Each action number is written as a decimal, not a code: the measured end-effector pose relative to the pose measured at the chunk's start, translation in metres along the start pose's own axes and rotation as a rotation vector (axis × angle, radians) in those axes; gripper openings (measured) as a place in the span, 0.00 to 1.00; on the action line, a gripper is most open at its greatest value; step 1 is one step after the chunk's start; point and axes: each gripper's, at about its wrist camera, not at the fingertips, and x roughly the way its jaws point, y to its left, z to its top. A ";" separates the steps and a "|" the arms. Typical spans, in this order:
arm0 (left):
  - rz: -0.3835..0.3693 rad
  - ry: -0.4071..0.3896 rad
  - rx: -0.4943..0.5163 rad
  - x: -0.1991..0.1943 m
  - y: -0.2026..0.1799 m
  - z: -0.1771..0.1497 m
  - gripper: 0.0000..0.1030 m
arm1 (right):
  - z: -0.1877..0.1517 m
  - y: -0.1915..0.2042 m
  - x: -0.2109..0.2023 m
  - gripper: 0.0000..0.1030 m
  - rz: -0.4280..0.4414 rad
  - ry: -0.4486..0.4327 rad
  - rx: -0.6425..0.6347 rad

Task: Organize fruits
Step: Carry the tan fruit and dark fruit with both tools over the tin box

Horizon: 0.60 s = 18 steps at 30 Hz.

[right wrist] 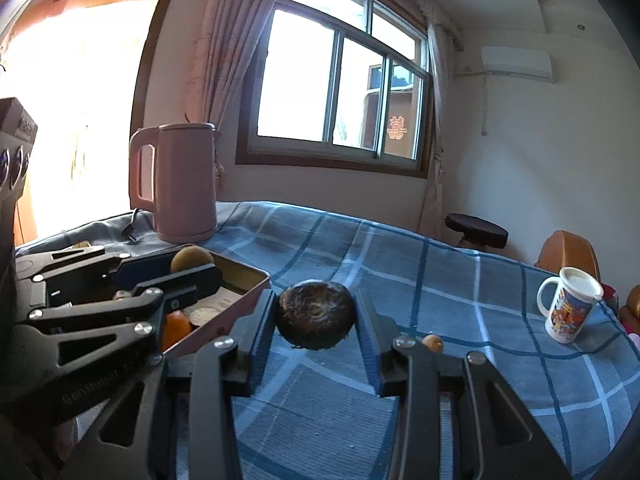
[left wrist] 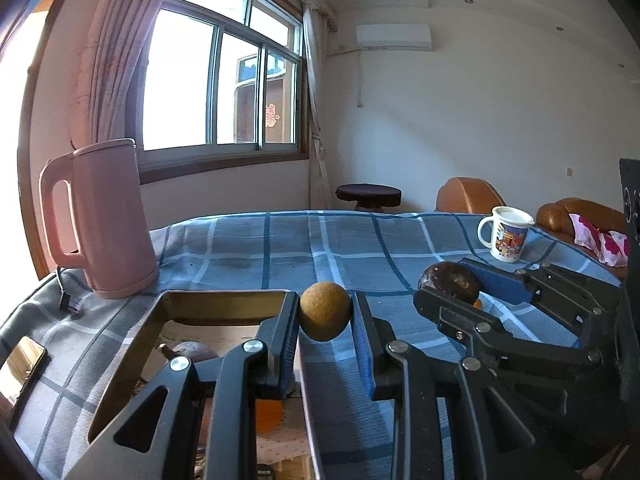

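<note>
A small tan-brown round fruit (left wrist: 324,311) is pinched between the pads of the left gripper (left wrist: 325,320), held above the right-hand rim of the metal tray (left wrist: 224,296), which is taken as the landmark here. The right gripper (right wrist: 316,316) is clamped on a dark, rough-skinned round fruit (right wrist: 316,315), carried just to the right of the tray and above the blue checked cloth (right wrist: 440,288).

The step in hand is judged to be the delivery of both fruits into the tray. It would be done well if the tan fruit were carried further over the tray's interior before release, since at present it hangs over the rim and could bounce off the edge onto the cloth. A low release is advisable, as round fruit is likely to roll. A free patch of the tray floor should be chosen so that the fruits already inside are not struck. The two grippers are close together, so the dark fruit is best brought in after the left gripper is withdrawn.

Inside the tray, an orange fruit (right wrist: 176,328) is seen near the front, a dark reddish fruit (left wrist: 196,351) beside it, and printed paper (left wrist: 208,334) on the floor. A small pale fruit (right wrist: 433,343) lies on the cloth right of the tray, not yet collected. Behind the tray a pink kettle (left wrist: 100,220) stands; well to the right a printed mug (left wrist: 506,238) is placed, its contents not discernible.
</note>
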 end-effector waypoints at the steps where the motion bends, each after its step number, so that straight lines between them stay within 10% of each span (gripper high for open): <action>1: 0.002 0.001 -0.001 -0.001 0.002 0.000 0.26 | 0.000 0.002 0.001 0.41 0.003 0.000 -0.002; 18: 0.066 0.019 -0.029 -0.006 0.031 -0.004 0.26 | 0.007 0.022 0.011 0.41 0.058 0.000 -0.026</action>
